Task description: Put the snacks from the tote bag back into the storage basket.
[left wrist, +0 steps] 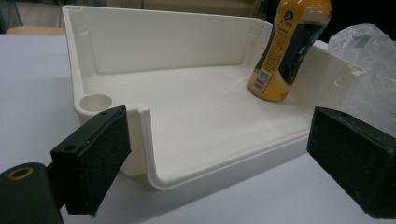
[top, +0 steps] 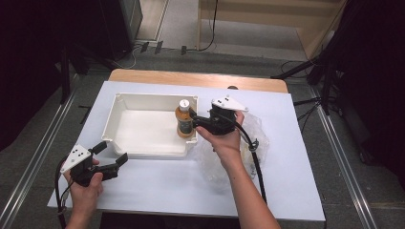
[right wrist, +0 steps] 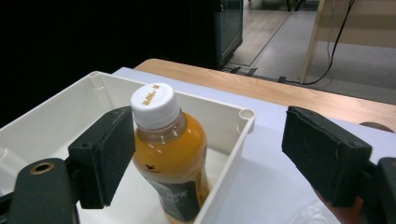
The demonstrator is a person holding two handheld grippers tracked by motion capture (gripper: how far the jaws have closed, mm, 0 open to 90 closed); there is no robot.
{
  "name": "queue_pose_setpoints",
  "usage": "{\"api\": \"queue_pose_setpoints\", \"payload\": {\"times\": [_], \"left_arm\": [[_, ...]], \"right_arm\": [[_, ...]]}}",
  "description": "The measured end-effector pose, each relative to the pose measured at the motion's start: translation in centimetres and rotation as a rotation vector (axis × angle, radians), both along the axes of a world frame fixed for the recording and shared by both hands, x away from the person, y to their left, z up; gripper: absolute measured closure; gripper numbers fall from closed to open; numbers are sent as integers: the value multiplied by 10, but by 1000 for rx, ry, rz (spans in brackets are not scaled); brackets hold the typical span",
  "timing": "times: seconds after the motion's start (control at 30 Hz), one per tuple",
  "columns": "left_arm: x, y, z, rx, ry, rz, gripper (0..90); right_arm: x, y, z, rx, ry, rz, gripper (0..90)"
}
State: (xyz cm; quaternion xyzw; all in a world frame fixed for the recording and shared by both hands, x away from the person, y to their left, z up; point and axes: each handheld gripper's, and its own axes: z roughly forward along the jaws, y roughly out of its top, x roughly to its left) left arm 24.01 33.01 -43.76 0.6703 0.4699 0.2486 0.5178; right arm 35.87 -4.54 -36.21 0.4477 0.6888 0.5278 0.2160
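My right gripper [top: 195, 118] hangs at the right wall of the white tray [top: 125, 98], held in my right hand [top: 224, 140]. Its jaws stand wide open and grip nothing. In the right gripper view the left pad sits close beside the bottle [right wrist: 170, 154]; whether it touches the bottle I cannot tell. The right pad stands well apart from it, outside the tray wall.

The bottle stands upright inside the tray, in the corner by the right wall, towards the far side. It holds orange liquid, carries a dark label low on the body, and has a white cap [right wrist: 155, 105] with printed lettering, closed.

My left gripper [top: 111, 156] rests low at the tray's near left corner, in my left hand [top: 86, 188]. Its jaws are open and empty. In the left gripper view the left pad lies just beside the tray's corner post, and the right pad stands off the tray's near edge.

A crumpled clear plastic bag [top: 258, 131] lies on the white surface [top: 157, 186], right of the tray, beneath my right forearm.
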Motion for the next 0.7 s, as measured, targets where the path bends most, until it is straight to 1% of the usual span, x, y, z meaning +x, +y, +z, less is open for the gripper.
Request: {"api": "queue_pose_setpoints", "payload": {"times": [0.2,0.33,0.37,0.5,0.63,0.7], "left_arm": [[0,0,0,1,3,3,62],[0,0,-1,2,4,2,62],[0,-1,-1,1,4,3,62],[1,0,-2,-3,8,5,62],[1,0,-2,-6,11,4,62],[1,1,-3,-5,12,5,62]], "right_arm": [[-6,-17,3,2,-7,-13,179],[-10,-32,2,0,-12,-38,180],[-11,-37,1,11,-12,-43,181],[-14,-51,-3,18,-10,-63,185],[-18,-64,-9,13,-10,-66,187],[-21,-70,-11,6,-20,-75,189]]}}
